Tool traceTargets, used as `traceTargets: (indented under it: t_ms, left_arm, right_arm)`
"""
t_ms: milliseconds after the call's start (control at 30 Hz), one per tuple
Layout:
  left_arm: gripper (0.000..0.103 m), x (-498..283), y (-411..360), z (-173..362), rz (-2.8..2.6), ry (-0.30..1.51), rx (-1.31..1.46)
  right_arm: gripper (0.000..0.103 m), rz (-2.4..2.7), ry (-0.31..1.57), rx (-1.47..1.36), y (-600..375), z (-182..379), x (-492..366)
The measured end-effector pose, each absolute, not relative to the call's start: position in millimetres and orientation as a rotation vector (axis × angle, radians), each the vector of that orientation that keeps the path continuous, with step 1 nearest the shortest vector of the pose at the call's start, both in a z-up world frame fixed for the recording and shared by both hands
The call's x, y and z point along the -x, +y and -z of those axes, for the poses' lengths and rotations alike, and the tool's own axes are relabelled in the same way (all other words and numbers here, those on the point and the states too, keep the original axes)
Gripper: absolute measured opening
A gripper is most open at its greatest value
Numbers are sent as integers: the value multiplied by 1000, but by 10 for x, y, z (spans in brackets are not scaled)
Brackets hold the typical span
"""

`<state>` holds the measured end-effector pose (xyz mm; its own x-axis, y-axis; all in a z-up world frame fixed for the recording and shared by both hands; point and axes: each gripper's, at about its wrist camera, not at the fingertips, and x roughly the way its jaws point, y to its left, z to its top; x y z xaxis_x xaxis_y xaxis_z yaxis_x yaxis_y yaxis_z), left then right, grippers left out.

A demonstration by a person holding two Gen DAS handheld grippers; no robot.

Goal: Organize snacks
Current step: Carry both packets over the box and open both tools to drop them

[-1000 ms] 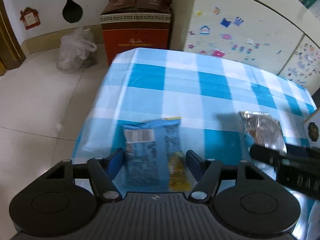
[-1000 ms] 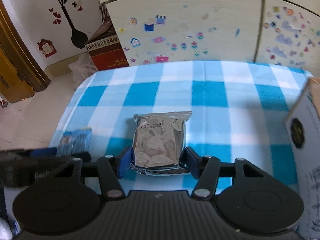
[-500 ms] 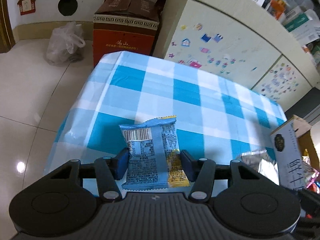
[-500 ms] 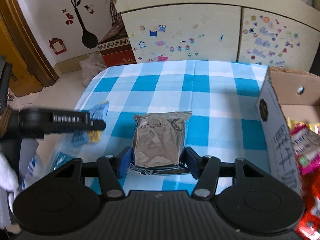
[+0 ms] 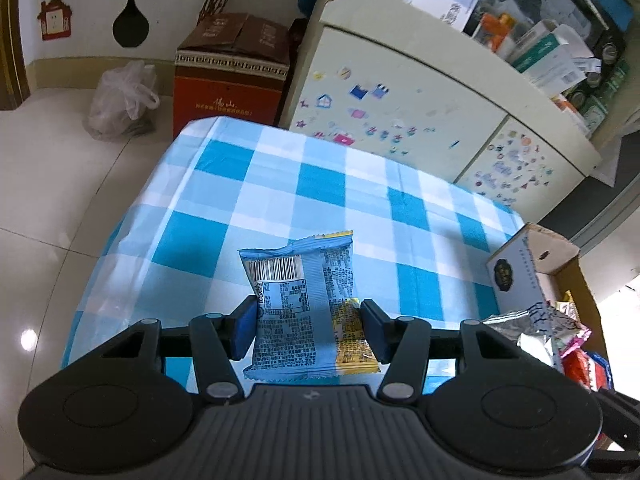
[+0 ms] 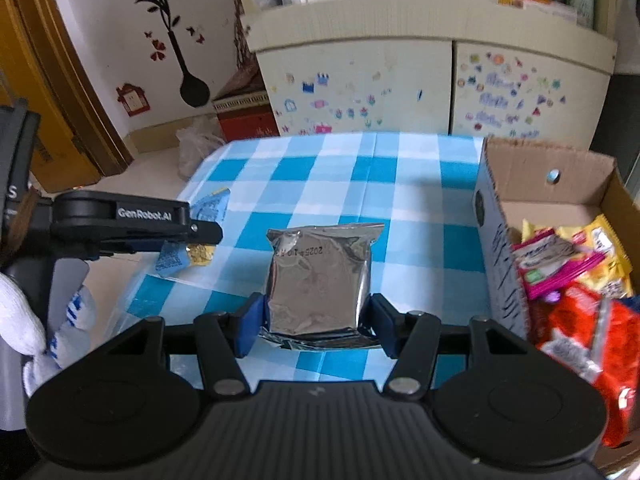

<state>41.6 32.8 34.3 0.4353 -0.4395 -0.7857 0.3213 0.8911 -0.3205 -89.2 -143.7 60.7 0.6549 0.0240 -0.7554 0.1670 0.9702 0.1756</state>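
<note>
Carrying two snacks toward the cardboard box (image 6: pixel 516 184) looks like the step in hand. Left gripper (image 5: pixel 308 320) is clamped on a blue packet (image 5: pixel 298 300), barcode side up, pads pressing both of its long edges; the jaws have just been closing onto it, and the packet is pinched between them. It hangs over the checked tablecloth (image 5: pixel 280 184), well left of the box. Right gripper (image 6: pixel 316 320) is closed on a silver foil pack (image 6: pixel 318 276), pads tight on its two sides, held above the cloth just left of the box's near wall. Box sits at the right end of the cloth, open-topped, already holding a heap of red, yellow and pink packets (image 6: pixel 572 264). A white gloved hand (image 6: pixel 24 328) holds the left gripper's handle, far left of the box in the right wrist view. Next move, as I judge it: swing the foil pack right over the box wall and release inside, then bring the blue packet across the same way, clearing the wall so neither packet catches its edge.
</note>
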Motion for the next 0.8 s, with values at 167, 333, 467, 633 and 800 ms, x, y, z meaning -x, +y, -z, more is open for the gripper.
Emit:
traceTargets:
  t_ms: [167,333,467,633,800]
  left_arm:
    - [60,-290,218,-477,484,991,112]
    - [60,-183,74,-580,502,972,94]
    - [60,-98,-44,-654,514,947,64]
    - [60,-20,-160,-708,522,922,29]
    - [60,28,-258,-769,524,892,5]
  right_arm:
    - [58,53,820,-219,-1496,-759,1011]
    - [58,28,798,-222,-1585,-845,1097]
    - [58,12,768,-236,-1685,-913,1148]
    - [58,17,716,-269,-1823,-986,1181]
    - [58,26,677,-306,-1990,-1042,1204]
